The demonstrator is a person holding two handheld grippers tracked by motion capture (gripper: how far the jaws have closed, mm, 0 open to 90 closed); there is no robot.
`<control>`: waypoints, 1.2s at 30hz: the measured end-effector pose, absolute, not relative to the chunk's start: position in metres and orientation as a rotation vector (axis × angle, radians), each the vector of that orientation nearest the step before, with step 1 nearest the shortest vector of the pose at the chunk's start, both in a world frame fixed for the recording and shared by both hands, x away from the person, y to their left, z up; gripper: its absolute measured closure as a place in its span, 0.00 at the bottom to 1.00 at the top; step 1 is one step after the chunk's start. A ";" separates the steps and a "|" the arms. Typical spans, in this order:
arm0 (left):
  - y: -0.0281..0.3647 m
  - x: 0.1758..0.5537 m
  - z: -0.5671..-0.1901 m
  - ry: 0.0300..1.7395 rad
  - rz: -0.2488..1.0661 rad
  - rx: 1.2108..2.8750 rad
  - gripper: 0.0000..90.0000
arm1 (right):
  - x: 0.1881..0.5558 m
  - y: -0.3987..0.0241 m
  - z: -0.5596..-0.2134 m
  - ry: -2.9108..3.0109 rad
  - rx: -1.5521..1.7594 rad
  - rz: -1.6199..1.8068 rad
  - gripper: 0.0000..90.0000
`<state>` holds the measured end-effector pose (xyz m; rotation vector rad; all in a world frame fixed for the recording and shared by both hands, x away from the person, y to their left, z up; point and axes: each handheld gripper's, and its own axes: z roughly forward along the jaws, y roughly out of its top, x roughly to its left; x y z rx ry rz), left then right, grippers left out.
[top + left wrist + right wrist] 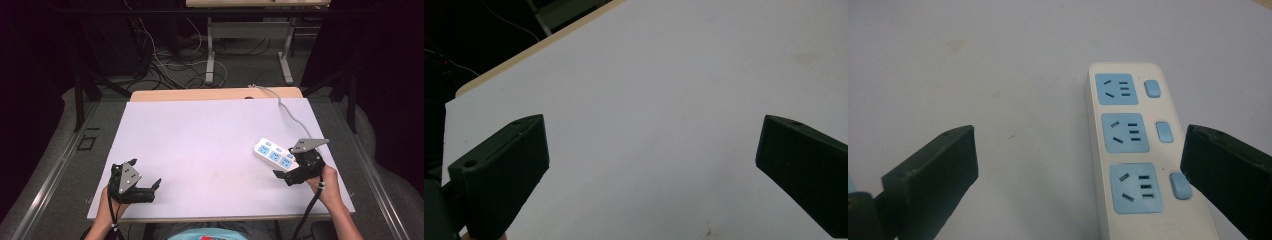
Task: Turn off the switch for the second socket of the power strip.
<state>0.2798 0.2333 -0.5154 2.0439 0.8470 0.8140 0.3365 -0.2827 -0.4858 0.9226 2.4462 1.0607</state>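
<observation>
Your work on the power strip looks barely begun: it lies flat on the white board at the right of the high view, unheld, its cord running off toward the top edge. Your right gripper sits just beside its near end, jaws spread wide; in the right gripper view the strip lies toward the right-hand jaw, not centred. Closing on it remains to be done. Your left gripper rests at lower left, jaws apart, well clear, over bare board.
</observation>
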 end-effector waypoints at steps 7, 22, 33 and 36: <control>0.232 0.280 -0.516 0.846 0.813 2.041 0.00 | 0.346 -0.282 -0.485 2.469 0.936 1.027 0.02; 0.232 0.281 -0.516 0.840 0.807 2.057 0.00 | 0.366 -0.282 -0.484 2.498 0.997 0.995 0.01; 0.231 0.282 -0.517 0.848 0.795 2.047 0.00 | 0.379 -0.282 -0.488 2.541 1.052 0.976 0.00; 0.231 0.282 -0.517 0.846 0.798 2.055 0.00 | 0.382 -0.283 -0.489 2.529 1.059 0.976 0.00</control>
